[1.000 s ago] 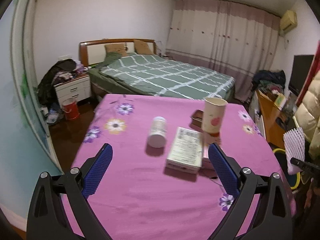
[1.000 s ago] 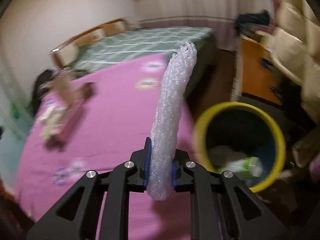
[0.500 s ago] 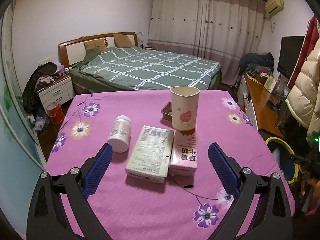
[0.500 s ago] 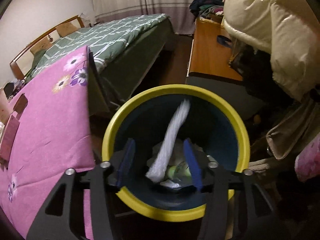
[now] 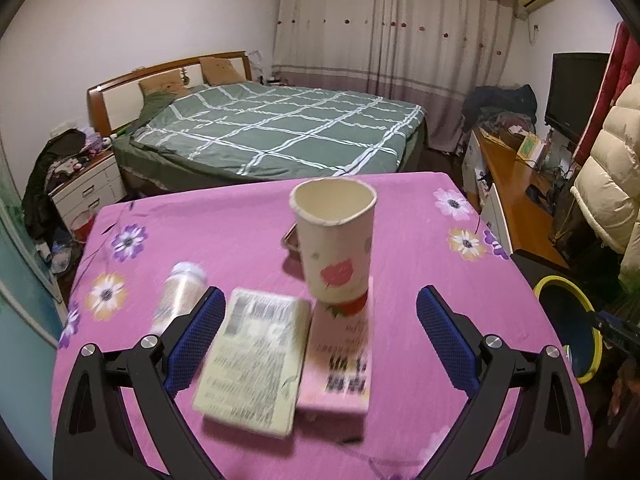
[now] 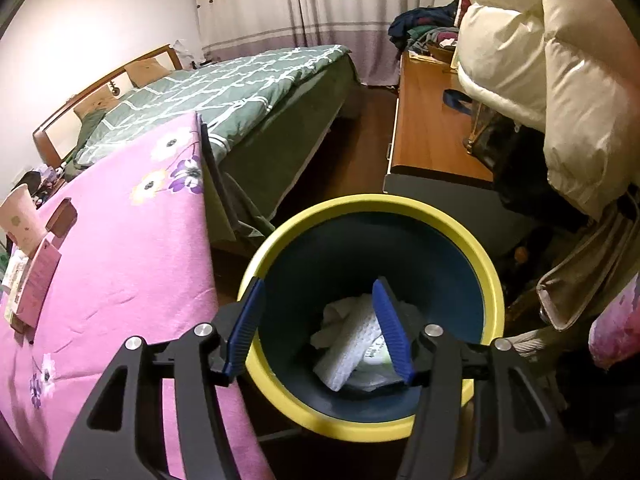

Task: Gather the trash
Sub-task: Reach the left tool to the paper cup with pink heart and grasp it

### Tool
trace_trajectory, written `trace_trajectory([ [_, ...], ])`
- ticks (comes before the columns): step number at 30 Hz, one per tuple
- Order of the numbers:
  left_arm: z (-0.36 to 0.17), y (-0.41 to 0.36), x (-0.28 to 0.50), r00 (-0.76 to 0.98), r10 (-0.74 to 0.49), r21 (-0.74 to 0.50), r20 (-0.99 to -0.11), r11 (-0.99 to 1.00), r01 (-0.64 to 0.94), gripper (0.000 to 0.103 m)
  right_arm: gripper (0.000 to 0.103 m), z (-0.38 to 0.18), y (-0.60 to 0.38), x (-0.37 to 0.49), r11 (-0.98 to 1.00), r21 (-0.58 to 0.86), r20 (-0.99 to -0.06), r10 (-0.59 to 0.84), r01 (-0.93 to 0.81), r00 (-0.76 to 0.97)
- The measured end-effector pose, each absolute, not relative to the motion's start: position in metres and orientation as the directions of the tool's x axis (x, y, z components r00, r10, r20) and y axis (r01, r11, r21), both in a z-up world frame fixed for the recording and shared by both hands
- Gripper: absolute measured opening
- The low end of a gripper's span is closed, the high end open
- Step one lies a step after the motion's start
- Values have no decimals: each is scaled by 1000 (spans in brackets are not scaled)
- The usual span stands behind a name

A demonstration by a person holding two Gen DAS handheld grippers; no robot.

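1. My right gripper (image 6: 320, 320) hangs over the bin (image 6: 490, 280), jaws opening, nothing between them.
2. Foam wrap (image 6: 348, 344) lies in the bin on other trash.
3. My left gripper (image 5: 320, 336) is wide open, empty, over the table (image 5: 400, 216).
4. Between its fingers: box (image 5: 256, 360) beside carton (image 5: 340, 364); cup (image 5: 336, 244) stands on the carton; bottle (image 5: 180, 296) left of the box.

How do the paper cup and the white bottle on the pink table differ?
The paper cup stands upright on the pink carton; the white bottle lies on its side on the tablecloth. The cup is open-topped with a pink print; the bottle is capped, its label blurred. The cup looks larger. Both sit ahead of the left claw, untouched.
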State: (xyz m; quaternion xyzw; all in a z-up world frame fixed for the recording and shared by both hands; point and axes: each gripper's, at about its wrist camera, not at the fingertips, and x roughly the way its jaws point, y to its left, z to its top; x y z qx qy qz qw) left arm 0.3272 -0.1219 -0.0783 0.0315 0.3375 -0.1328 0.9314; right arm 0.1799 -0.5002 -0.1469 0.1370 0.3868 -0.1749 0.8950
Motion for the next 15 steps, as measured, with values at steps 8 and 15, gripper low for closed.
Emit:
trace_trajectory([
  [8, -91, -148, 371, 725, -212, -15, -656, 963, 268, 94, 55, -146, -498, 185, 903, 115, -742, -199, 414, 640],
  [15, -99, -161, 392, 718, -201, -3, -667, 964, 267, 80, 55, -146, -497, 186, 904, 111, -743, -201, 413, 639],
])
